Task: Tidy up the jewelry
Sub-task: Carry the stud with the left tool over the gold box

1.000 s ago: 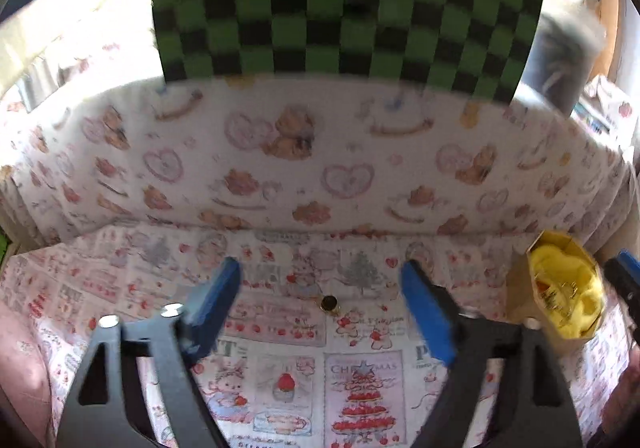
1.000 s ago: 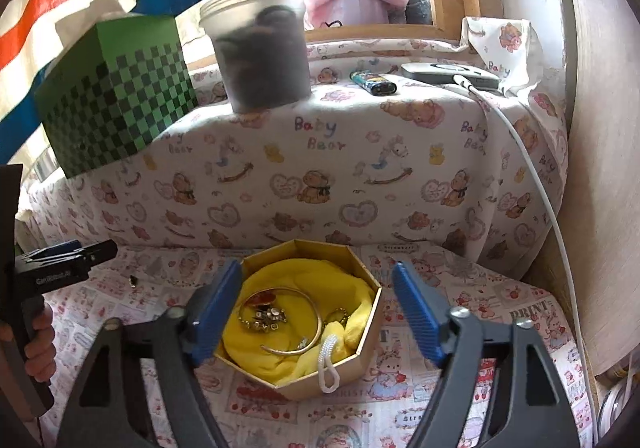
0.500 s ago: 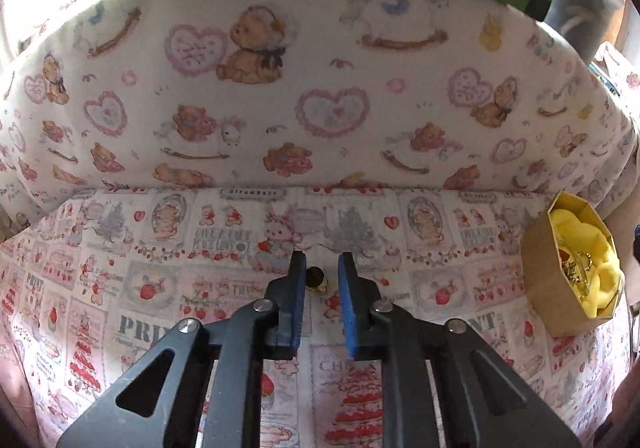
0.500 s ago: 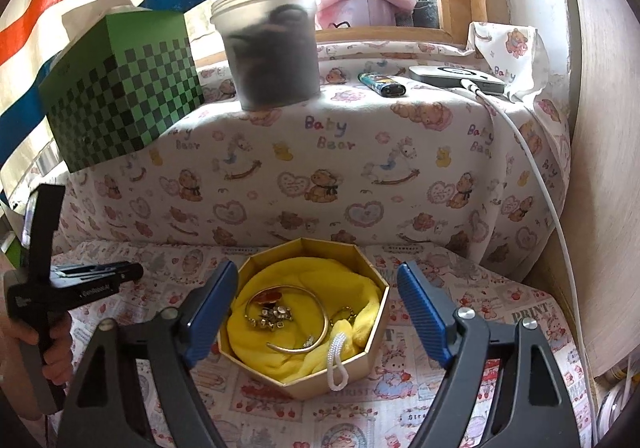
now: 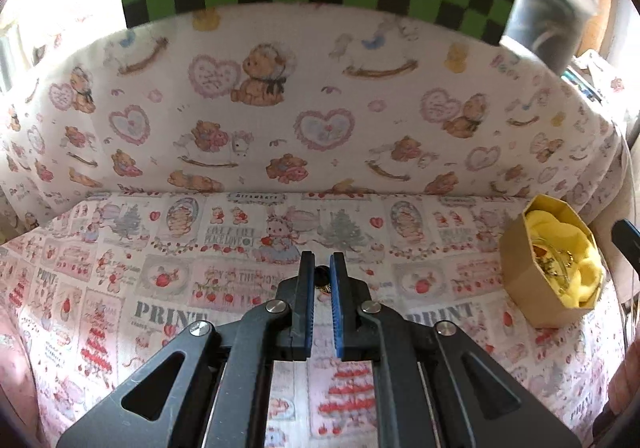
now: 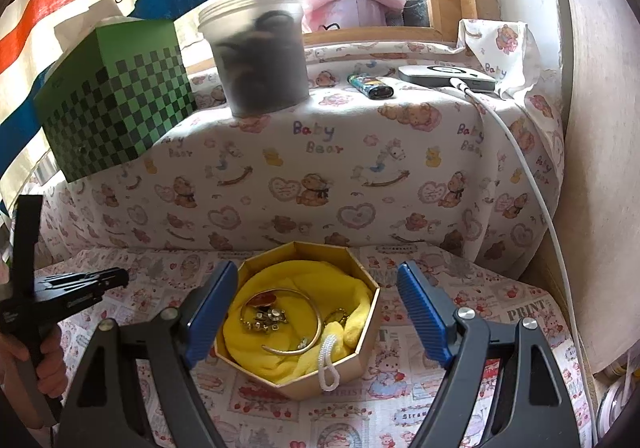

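Note:
In the left wrist view my left gripper [image 5: 322, 268] points down at the printed cloth, its blue pads closing tight on a small dark-and-gold jewelry piece [image 5: 321, 275] that touches the cloth. It also shows from the side in the right wrist view as the left gripper [image 6: 120, 278], held by a hand. A gold hexagonal box [image 6: 362, 344] lined with yellow cloth holds a gold bangle [image 6: 316, 322] and a beaded cluster [image 6: 266, 318]. My right gripper [image 6: 316, 268] stands open, its fingers either side of the box's near half. The same box [image 5: 532, 280] sits at the far right.
A padded ledge in teddy-bear fabric [image 6: 360, 176] rises behind the work surface. On it stand a green checkered box [image 6: 116, 104], a dark plastic jar [image 6: 260, 60], a lighter [image 6: 370, 85] and a flat device with a white cable [image 6: 520, 152]. A wall closes the right side.
The left gripper's jaws went from wide open to closed around the small piece, and the gripper dipped closer to the cloth. The right gripper and the box stayed put.

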A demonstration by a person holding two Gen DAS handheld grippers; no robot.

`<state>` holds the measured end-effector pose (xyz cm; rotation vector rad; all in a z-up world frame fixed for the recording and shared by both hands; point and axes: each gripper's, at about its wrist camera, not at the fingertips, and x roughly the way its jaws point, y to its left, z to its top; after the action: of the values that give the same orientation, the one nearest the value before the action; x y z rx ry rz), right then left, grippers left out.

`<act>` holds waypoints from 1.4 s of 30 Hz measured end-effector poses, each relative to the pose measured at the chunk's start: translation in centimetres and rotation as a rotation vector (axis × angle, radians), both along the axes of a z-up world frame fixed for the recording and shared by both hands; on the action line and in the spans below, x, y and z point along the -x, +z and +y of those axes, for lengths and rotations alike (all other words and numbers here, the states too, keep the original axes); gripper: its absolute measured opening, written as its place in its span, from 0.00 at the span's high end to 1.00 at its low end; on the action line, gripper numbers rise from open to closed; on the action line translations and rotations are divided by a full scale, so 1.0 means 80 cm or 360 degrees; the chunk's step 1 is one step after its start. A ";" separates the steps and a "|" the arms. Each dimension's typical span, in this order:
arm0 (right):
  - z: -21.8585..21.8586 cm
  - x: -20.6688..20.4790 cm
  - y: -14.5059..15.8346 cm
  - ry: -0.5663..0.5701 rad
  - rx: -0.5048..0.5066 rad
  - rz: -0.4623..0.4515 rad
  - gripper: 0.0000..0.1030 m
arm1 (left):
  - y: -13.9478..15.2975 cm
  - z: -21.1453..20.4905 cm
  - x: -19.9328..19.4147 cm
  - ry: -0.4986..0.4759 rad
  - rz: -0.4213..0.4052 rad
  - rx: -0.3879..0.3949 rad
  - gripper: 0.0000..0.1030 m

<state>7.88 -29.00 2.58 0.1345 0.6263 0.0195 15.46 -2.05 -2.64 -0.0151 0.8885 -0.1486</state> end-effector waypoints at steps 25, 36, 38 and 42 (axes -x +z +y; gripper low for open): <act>-0.062 -0.004 -0.001 0.0128 -0.0687 0.0120 0.86 | 0.091 -0.144 0.075 -0.0304 -0.0165 0.0064 0.93; -0.089 -0.006 -0.009 0.0013 -0.0801 0.0111 0.94 | 0.060 -0.209 0.049 -0.0429 0.0037 0.0091 0.93; -0.090 -0.006 -0.008 0.0003 -0.0796 0.0110 0.94 | 0.052 -0.220 0.043 -0.0427 0.0060 0.0047 0.94; -0.092 -0.004 -0.005 -0.0023 -0.0765 0.0089 0.93 | 0.043 -0.232 0.039 -0.0438 0.0066 -0.0006 0.93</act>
<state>8.16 -36.39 2.15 0.6060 0.6681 0.1532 12.32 -20.58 0.79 0.1086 0.9295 -0.4045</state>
